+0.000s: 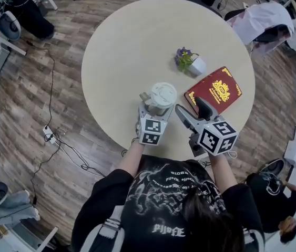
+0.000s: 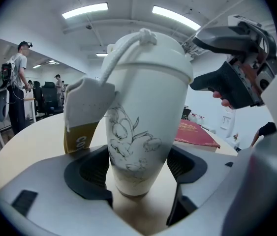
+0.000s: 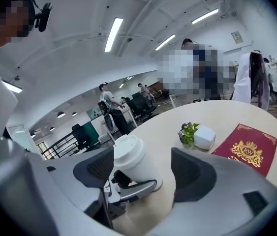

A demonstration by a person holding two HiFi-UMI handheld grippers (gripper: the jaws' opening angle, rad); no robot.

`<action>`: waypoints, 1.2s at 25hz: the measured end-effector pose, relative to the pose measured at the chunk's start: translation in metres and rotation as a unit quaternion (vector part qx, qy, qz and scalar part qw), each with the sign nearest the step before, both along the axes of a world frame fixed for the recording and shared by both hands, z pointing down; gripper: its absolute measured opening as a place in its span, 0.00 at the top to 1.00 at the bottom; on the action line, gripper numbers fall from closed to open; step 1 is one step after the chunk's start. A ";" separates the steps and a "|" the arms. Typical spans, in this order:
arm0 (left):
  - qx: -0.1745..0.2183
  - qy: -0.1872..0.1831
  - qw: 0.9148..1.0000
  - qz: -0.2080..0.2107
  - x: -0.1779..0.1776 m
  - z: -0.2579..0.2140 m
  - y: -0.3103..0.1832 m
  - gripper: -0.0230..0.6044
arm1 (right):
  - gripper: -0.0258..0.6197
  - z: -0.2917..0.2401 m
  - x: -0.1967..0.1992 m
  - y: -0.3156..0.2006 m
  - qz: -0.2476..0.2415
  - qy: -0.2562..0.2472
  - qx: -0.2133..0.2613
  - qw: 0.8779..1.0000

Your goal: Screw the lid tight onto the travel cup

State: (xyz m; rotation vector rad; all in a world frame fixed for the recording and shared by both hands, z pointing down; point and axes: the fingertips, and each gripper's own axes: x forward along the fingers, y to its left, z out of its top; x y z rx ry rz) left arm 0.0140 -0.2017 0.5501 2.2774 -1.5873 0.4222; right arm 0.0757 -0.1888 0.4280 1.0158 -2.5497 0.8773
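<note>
Head view: the round, pale tabletop [image 1: 132,46] carries the white travel cup [image 1: 158,106] close to its near edge, just in front of the person. The cup stands upright with its lid [image 1: 163,94] seated on the rim; whether the lid is fully turned home cannot be told.

The left tool [image 1: 154,112] reaches in from the near edge and has the cup by its lower body. In the left gripper view both dark pads lie against the cup's sides, one on each flank, low down near the base, so this tool is clamped on the cup. A line drawing [image 2: 131,141] runs across the cup's wall. A white rope loop [image 2: 123,50] arches over the lid's left side, and a white tag [image 2: 86,112] with a gold lower part hangs from it beside the cup.

The right tool [image 1: 190,105] sits just to the right of the cup, apart from it. In the right gripper view its two jaws stand wide apart with nothing pressed between them – the cup shows beyond the gap, toward the left jaw, with the left tool's jaw on its lower part.

Toward the right edge of the tabletop lies a red book [image 1: 215,90] with a gold crest. Just beyond it, further from the person, stands a small plant [image 1: 192,63] with purple flowers in a white pot.
</note>
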 end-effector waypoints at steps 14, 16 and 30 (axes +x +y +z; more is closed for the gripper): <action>-0.001 -0.007 1.000 0.003 0.005 0.002 0.006 0.36 | 0.30 -0.006 -0.058 -0.028 -0.032 0.008 -0.300 0.954; 0.002 -0.008 1.000 0.003 0.006 0.000 0.005 0.36 | 0.29 -0.002 -0.065 -0.031 -0.039 0.045 -0.293 0.954; 0.004 -0.032 0.999 0.032 0.009 -0.002 0.000 0.36 | 0.34 0.031 -0.079 -0.035 -0.154 0.248 -0.230 0.928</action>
